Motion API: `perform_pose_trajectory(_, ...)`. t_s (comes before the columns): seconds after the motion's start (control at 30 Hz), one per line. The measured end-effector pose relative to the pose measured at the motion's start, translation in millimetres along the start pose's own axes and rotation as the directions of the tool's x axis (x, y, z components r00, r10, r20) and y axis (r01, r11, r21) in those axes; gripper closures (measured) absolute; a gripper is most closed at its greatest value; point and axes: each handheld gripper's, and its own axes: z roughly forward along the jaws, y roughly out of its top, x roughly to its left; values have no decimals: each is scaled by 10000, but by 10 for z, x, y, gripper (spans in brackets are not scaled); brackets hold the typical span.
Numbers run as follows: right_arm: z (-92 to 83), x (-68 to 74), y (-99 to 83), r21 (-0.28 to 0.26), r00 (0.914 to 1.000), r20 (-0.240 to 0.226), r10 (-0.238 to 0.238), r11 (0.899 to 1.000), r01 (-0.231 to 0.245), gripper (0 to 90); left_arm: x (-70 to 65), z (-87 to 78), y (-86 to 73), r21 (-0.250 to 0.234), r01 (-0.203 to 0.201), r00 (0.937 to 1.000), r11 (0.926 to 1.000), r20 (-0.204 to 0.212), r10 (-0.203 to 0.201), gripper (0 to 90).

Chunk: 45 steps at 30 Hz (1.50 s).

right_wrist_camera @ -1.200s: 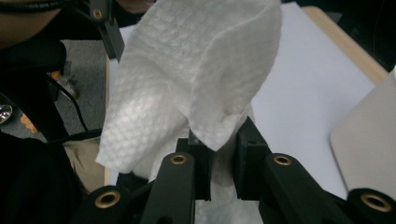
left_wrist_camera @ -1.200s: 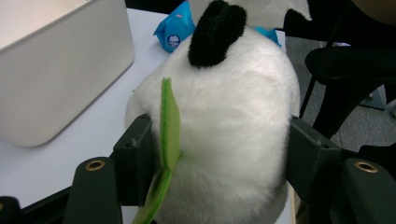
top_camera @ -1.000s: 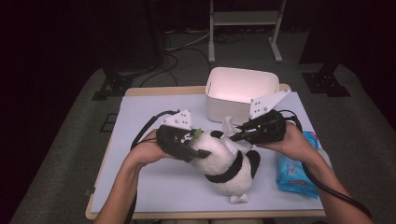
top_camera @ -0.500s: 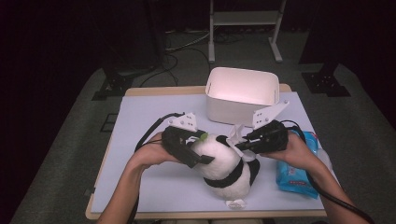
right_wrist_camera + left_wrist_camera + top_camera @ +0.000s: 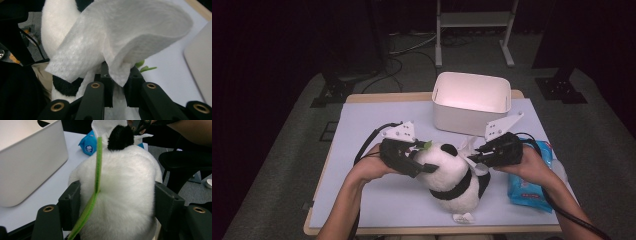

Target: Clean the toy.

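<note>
Left gripper (image 5: 117,202) clamps panda (image 5: 120,185); right gripper (image 5: 117,82) pinches wipe (image 5: 120,37), seemingly touching it.

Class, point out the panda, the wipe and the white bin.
panda (image 5: 443,172), high view, white head.
wipe (image 5: 130,32), right gripper view, middle of the sheet.
bin (image 5: 464,119), high view, front wall.

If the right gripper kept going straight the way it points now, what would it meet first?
Most likely the plush panda's head: the right gripper, shut on a white wipe, points at it from close by, though depth is hard to judge.
</note>
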Motion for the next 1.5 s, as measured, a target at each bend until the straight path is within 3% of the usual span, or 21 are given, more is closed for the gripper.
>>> perform_pose_trajectory(0.17, -76, -8, 126, -7, 9997, 144, -177, 9998, 177, 785, 30, -54, 91, 189, -83, 9992, 9998, -394, 90, 341)
perform_pose_trajectory(0.43, -156, 59, 480, -35, 9946, 331, -980, 9952, 981, 780, 15, 4, 300, 1176, -492, 9938, 9918, -936, 604, 347)
perform_pose_trajectory(0.67, -208, 79, 633, -339, 9932, 331, -1119, 9930, 1130, 780, -29, 157, 356, 1356, -654, 9948, 9886, -681, 752, 344)
perform_pose_trajectory(0.77, -126, 90, 597, 136, 9936, 291, -1096, 9939, 1092, 780, -29, 211, 344, 1390, -548, 9963, 9888, -580, 633, 325)
perform_pose_trajectory(0.93, -98, 74, 508, 439, 9952, 289, -934, 9948, 921, 788, -22, 231, 341, 1410, -482, 9974, 9888, -472, 553, 269)
perform_pose_trajectory(1.27, -63, 57, 446, 592, 9962, 124, -863, 9946, 855, 793, 16, 168, 289, 1205, -225, 9990, 9925, -365, 271, 156)
perform_pose_trajectory(1.37, -38, 49, 422, 890, 9960, 237, -859, 9925, 835, 794, 36, 135, 256, 1273, -130, 9992, 9918, -357, 177, 106)
perform_pose_trajectory(1.43, 0, 46, 386, 1098, 9955, 361, -877, 9905, 833, 793, 46, 125, 224, 1204, -27, 9997, 9927, -222, 54, 107)
perform_pose_trajectory(1.5, 9, 24, 359, 933, 9974, 152, -708, 9932, 691, 792, 61, 118, 188, 1076, 19, 10000, 9942, -41, -14, 135)
